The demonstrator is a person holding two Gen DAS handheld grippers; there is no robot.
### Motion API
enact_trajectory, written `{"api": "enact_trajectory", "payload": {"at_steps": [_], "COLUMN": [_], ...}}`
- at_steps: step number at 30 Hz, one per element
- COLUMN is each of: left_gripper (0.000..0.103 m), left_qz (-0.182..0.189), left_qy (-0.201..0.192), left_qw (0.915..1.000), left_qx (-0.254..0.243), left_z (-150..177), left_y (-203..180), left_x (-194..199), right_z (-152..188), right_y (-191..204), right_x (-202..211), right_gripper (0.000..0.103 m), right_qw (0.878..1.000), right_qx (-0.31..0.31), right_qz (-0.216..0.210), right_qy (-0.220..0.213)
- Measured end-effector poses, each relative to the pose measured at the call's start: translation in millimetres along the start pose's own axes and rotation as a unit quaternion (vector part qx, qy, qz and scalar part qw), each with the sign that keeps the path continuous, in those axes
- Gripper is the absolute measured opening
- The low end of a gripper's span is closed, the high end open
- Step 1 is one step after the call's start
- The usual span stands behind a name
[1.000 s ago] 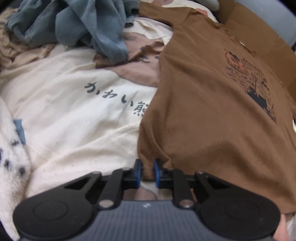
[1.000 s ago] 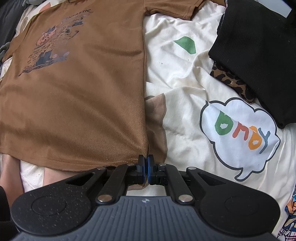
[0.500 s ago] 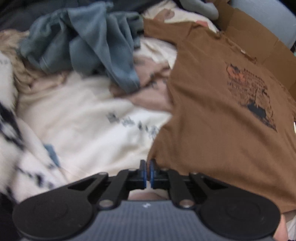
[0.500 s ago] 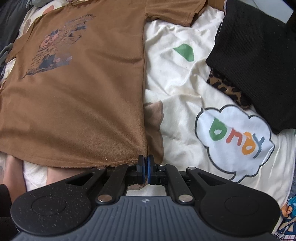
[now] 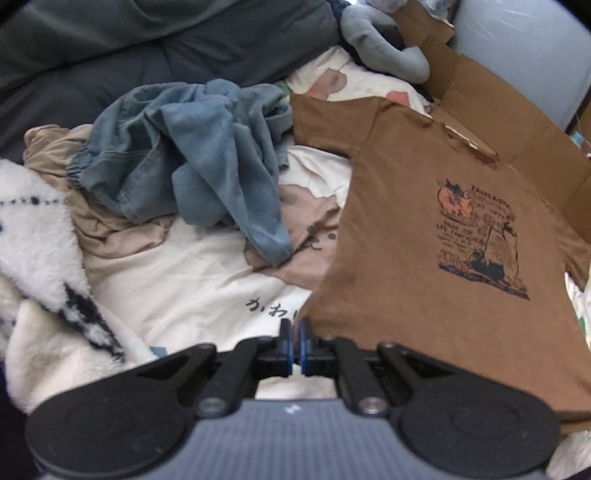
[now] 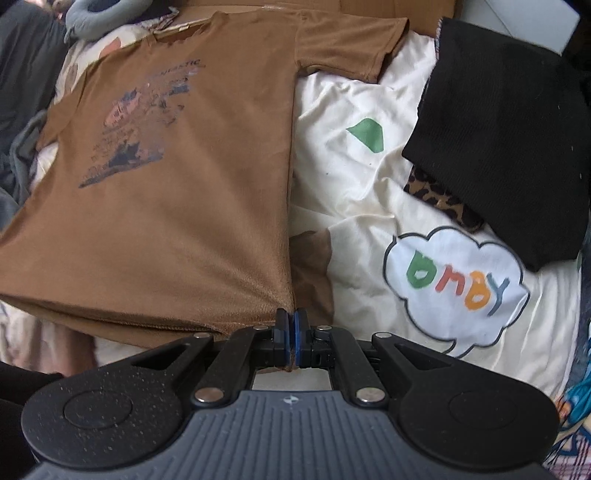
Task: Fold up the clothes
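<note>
- The brown T-shirt (image 5: 424, 229) lies print side up on a cream bedsheet (image 5: 184, 273), with its hem nearest both cameras and its collar at the far end.
- The left gripper (image 5: 294, 334) has its jaws pressed together on the hem corner on that side of the shirt; the cloth rises from the sheet to the blue pads.
- The right gripper (image 6: 291, 320) is likewise clamped on the opposite hem corner of the T-shirt (image 6: 177, 192), and a sliver of brown cloth shows between its pads.
- Only the left wrist view shows a heap of blue clothes (image 5: 199, 162) beside the shirt's sleeve, lying over a beige garment (image 5: 103, 225).
- That view alone also shows a white fleecy blanket (image 5: 33, 236) with dark marks at its left edge, a dark duvet (image 5: 147, 48) behind the heap and black script printed on the sheet.
- A cardboard box (image 5: 509, 110) lies flat beyond the shirt's collar, seen much more fully from the left wrist.
- Only the right wrist view shows a folded black garment (image 6: 502, 140) lying well apart from the shirt, on top of a leopard-print piece (image 6: 439, 203).
- It alone shows the cloud (image 6: 458, 284) with coloured letters and a green patch (image 6: 367, 134) printed on the bedsheet (image 6: 351, 206).
- A grey curved cushion (image 5: 380, 48) lies near the collar end; the right wrist view catches it (image 6: 96, 14) at its top left edge.
</note>
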State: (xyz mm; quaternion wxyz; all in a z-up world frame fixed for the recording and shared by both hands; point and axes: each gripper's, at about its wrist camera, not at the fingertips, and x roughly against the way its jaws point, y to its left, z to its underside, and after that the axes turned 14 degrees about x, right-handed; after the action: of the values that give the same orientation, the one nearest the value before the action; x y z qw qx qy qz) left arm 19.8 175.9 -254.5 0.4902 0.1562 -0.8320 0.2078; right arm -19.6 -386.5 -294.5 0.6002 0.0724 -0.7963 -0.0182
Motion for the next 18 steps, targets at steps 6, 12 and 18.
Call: {"api": "enact_trajectory", "payload": {"at_steps": [6, 12, 18], "left_gripper": [0.003, 0.003, 0.003], "left_qz": [0.017, 0.013, -0.012], "left_qy": [-0.01, -0.002, 0.037], "left_qw": [0.9998, 0.9998, 0.999], "left_qx": [0.002, -0.013, -0.022], "left_z": [-21, -29, -14], "left_y": [-4, -4, 9], "left_x": [22, 21, -11], "right_z": [-13, -14, 6], "right_y": [2, -6, -11], "right_x": [26, 32, -5], "right_gripper": [0.0, 0.0, 0.0], "right_qw": [1.0, 0.999, 0.997], "right_qx": [0.003, -0.014, -0.058], "right_qz": [-0.015, -0.028, -0.049], "right_qy": [-0.018, -0.014, 0.017]}}
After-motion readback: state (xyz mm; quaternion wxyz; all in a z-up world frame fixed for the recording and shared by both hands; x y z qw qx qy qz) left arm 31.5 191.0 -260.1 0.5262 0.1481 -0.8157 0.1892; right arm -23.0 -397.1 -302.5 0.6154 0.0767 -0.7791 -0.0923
